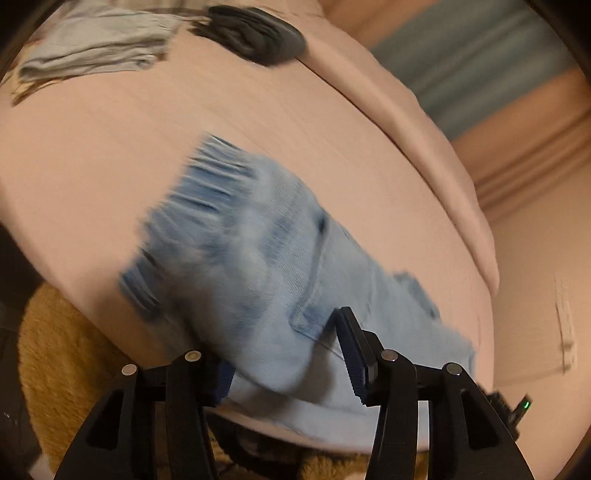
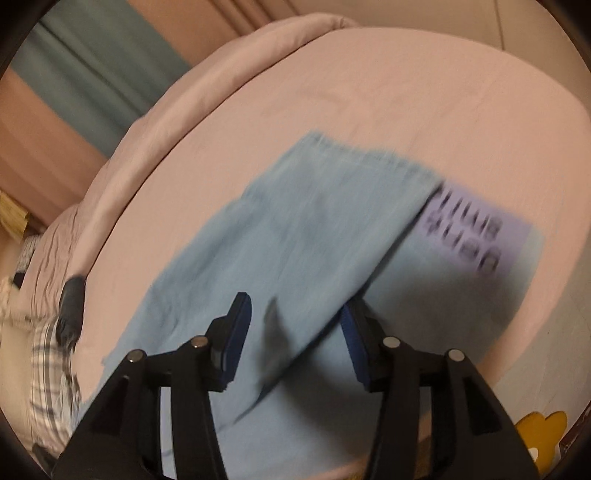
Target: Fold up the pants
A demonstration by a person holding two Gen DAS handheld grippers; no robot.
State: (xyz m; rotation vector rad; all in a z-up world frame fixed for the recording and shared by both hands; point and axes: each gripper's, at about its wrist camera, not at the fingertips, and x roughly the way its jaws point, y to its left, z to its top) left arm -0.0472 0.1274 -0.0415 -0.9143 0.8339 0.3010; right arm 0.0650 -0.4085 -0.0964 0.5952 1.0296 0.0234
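Note:
Light blue denim pants [image 1: 258, 258] lie on a pink bed sheet [image 1: 110, 147], their gathered elastic waistband toward the upper left, all blurred. My left gripper [image 1: 284, 343] hangs over the near part of them with its jaws apart; cloth covers the left pad, and the right fingertip [image 1: 347, 332] shows bare. In the right wrist view the pants' legs [image 2: 314, 229] lie folded over one another on the sheet [image 2: 406, 92], with a purple printed tag [image 2: 476, 232] at their far end. My right gripper [image 2: 295, 302] stands open above the legs, no cloth pinched.
A dark grey garment [image 1: 255, 33] and a pale blue cloth [image 1: 96, 44] lie at the bed's far side. A rolled pink duvet [image 1: 424, 147] runs along one edge. Plaid fabric [image 2: 51, 369] sits at the left; a brown furry rug [image 1: 55, 350] lies below the bed.

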